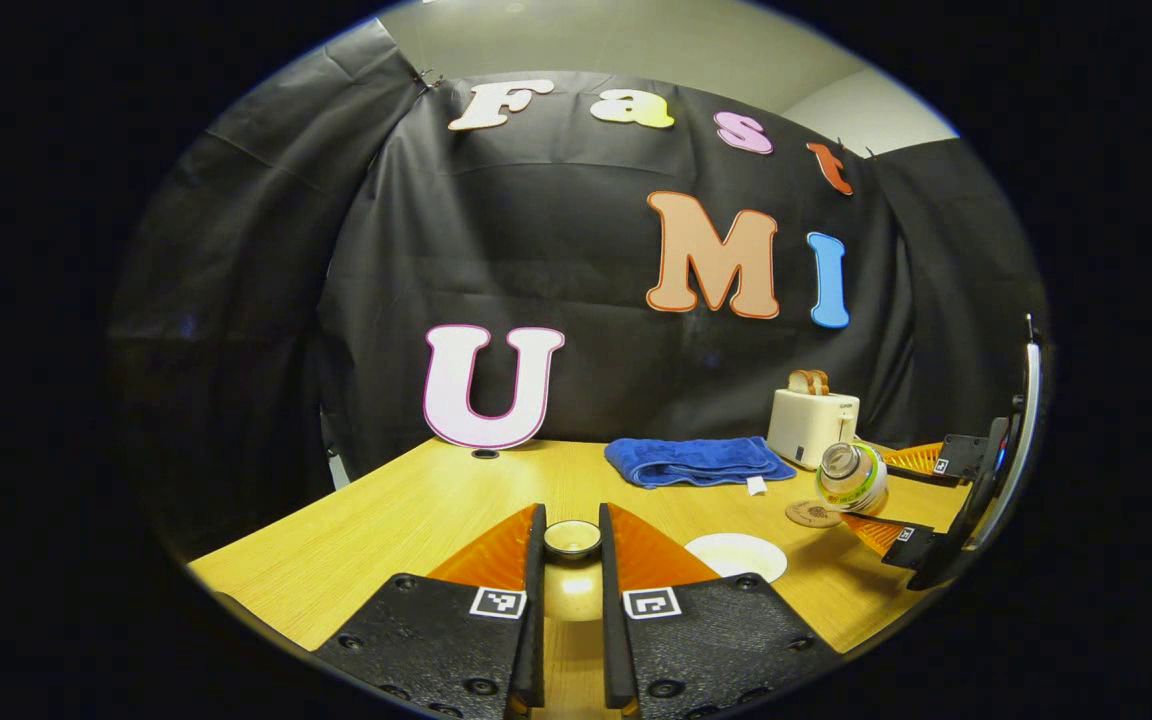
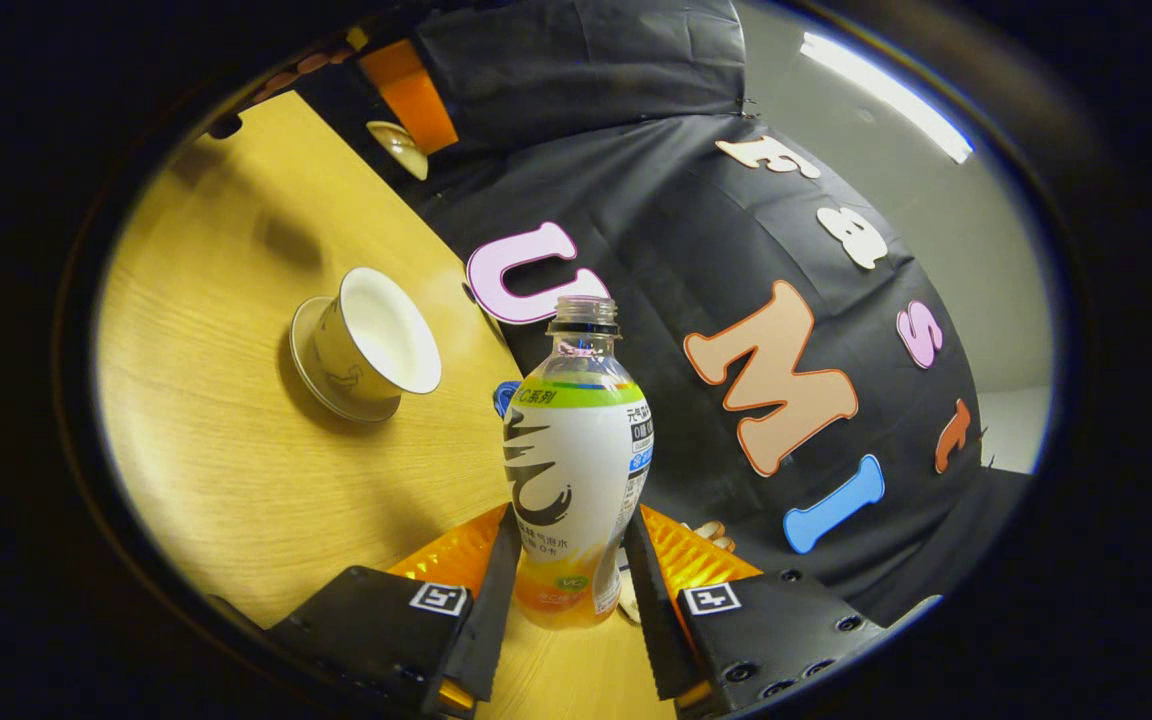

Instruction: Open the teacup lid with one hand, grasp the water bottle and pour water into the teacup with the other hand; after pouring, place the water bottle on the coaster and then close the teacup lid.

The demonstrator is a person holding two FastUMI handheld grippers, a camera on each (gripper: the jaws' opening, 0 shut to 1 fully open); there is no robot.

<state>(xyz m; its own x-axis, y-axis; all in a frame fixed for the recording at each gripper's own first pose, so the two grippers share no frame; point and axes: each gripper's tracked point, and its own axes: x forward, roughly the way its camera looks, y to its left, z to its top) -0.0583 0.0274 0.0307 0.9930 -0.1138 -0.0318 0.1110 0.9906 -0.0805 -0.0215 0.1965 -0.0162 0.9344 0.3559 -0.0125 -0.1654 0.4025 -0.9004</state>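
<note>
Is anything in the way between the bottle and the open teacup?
Nothing visible. In the right gripper view, the right gripper holds the water bottle, tilted and uncapped, and only bare table lies between it and the open teacup. The left gripper holds the lid well off to the side.

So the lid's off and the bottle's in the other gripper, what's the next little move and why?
Probably bring the bottle's open neck over the teacup and tip further. The right gripper clamps the bottle, already tilted, but its mouth is off to the cup's side. The left gripper holds the lid clear, so the cup stands open.
</note>
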